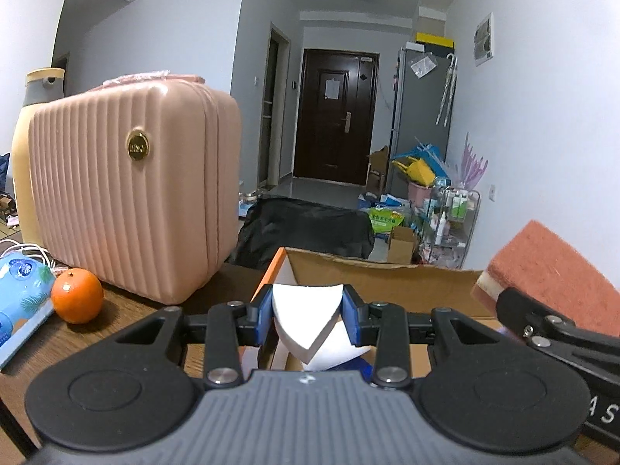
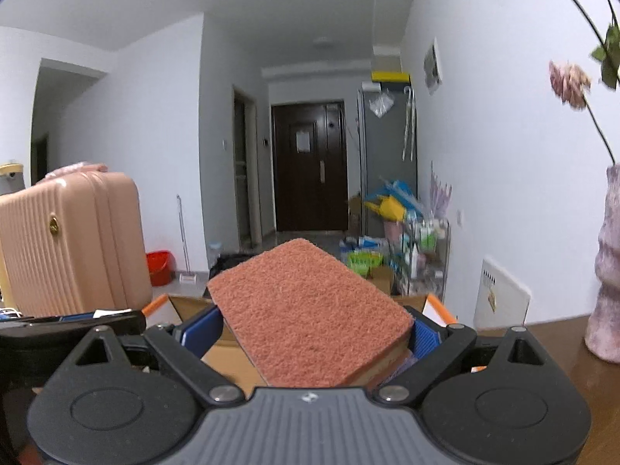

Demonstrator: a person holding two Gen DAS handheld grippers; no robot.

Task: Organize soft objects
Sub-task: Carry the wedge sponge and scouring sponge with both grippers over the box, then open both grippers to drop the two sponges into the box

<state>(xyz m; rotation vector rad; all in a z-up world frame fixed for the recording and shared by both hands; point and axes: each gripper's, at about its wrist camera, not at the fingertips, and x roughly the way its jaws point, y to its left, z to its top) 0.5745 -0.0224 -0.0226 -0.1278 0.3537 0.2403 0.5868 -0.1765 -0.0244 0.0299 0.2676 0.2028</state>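
Note:
My left gripper [image 1: 308, 316] is shut on a white wedge-shaped foam sponge [image 1: 310, 317] and holds it over the open cardboard box [image 1: 379, 279]. My right gripper [image 2: 310, 333] is shut on a flat sponge with a reddish-brown scouring top [image 2: 306, 306] and holds it level above the same box [image 2: 182, 306]. That sponge also shows at the right of the left wrist view [image 1: 550, 271]. The left gripper shows at the left edge of the right wrist view. The box's inside is mostly hidden.
A pink ribbed case [image 1: 131, 193] stands on the wooden table [image 1: 116, 325] left of the box, with an orange [image 1: 77, 296] and a blue tissue pack [image 1: 19, 290] beside it. A pink vase with dried flowers [image 2: 608, 267] stands at the right.

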